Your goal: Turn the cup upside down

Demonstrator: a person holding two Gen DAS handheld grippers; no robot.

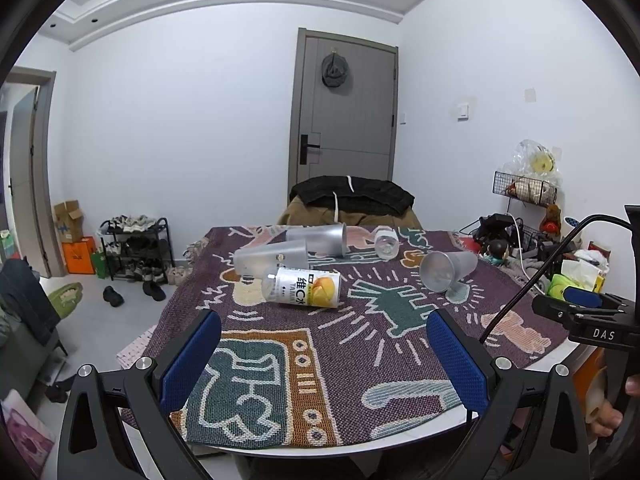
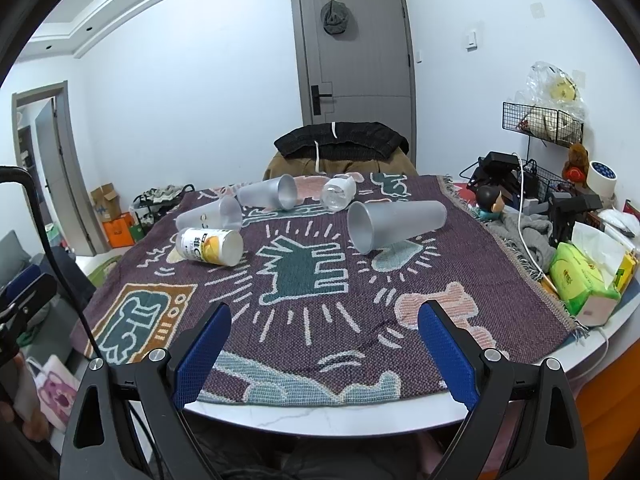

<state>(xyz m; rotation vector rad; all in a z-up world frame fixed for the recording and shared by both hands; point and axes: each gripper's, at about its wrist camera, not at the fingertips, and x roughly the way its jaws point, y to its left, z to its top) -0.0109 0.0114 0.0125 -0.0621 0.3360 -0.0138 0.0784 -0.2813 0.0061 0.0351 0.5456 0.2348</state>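
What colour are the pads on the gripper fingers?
Blue, textured pads; clearest in the right wrist view.

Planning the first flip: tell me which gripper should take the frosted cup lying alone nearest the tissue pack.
Right. That frosted cup lies nearly straight ahead of the open right gripper; from the left gripper it sits off to the right.

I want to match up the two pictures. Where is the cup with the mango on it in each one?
Left wrist view: the mango cup lies on its side just left of centre, its bottom facing right.
Right wrist view: the mango cup lies at the left-middle, its bottom toward the camera.
Shared landmark: the green figure woven into the blanket lies just right of the cup in both.
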